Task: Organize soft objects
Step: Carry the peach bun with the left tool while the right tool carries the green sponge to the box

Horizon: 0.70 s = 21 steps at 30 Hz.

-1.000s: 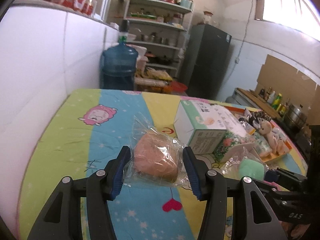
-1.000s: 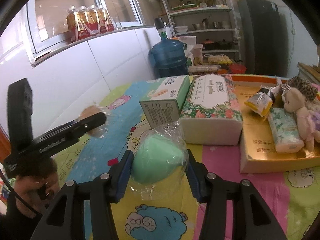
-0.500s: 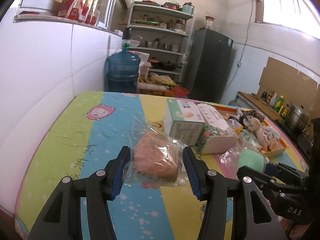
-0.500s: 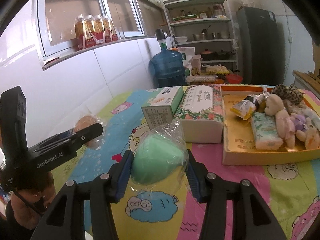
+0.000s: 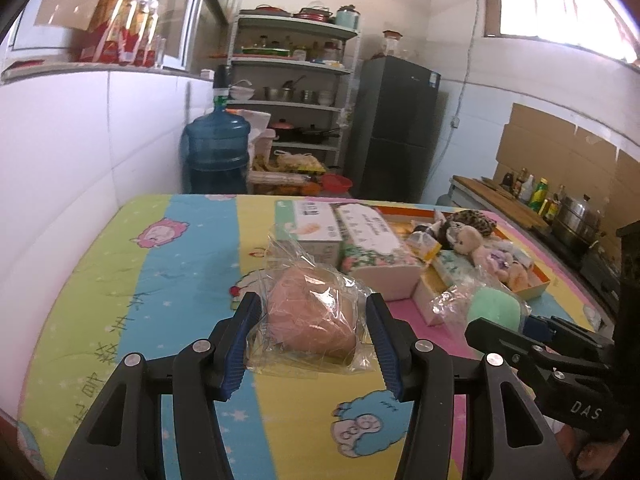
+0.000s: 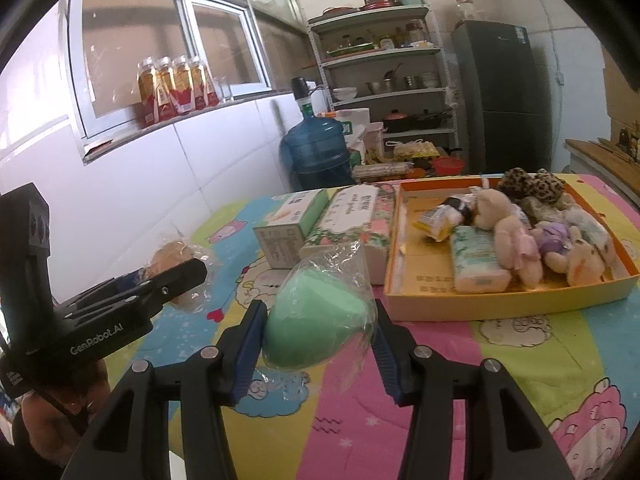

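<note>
- Two bagged sponges are held above the bench [image 6: 540, 360]: left gripper [image 5: 312, 336] fingers pinch the peach sponge [image 5: 310, 316], right gripper [image 6: 318, 332] fingers the green sponge [image 6: 316, 320].
- The orange tray [image 6: 500, 300] holds plush toys [image 6: 516, 236], tissue packs [image 6: 476, 260] and a snack packet [image 6: 436, 220].

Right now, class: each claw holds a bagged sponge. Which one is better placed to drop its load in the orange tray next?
Probably the right claw: its green sponge sits just short of the orange tray, while the left claw is further off.
</note>
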Each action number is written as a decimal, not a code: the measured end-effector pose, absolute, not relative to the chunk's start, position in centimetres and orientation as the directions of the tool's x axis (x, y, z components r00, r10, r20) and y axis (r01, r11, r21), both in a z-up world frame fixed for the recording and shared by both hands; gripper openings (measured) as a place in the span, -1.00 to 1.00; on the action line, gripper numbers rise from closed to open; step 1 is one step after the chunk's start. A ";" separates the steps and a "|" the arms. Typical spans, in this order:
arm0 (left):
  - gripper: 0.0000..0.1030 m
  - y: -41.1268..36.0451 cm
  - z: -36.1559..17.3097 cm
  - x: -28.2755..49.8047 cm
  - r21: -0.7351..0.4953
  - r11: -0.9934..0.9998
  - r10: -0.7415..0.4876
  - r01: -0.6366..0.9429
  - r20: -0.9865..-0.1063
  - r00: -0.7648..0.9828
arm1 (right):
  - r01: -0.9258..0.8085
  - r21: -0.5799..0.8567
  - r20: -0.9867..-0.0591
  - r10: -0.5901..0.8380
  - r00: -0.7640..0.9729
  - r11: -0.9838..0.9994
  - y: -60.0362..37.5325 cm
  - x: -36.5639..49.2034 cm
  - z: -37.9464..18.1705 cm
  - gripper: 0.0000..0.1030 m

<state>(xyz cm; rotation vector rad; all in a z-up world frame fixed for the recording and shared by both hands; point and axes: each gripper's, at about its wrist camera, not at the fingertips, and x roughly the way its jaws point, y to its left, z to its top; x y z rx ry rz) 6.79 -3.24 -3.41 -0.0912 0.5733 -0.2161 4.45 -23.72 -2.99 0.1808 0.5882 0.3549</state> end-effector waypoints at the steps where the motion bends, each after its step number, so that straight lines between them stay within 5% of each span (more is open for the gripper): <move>1: 0.08 -3.6 -3.3 6.8 -0.144 0.973 -0.231 0.181 -0.527 0.818 | -0.272 0.267 -0.508 0.375 0.776 0.925 -24.1 4.4 -3.0 0.00; 21: 0.08 -10.8 -2.6 7.7 -0.144 0.946 -0.322 0.290 -0.509 0.798 | -0.175 0.304 -0.473 0.308 0.825 0.937 -31.4 4.1 -2.9 0.00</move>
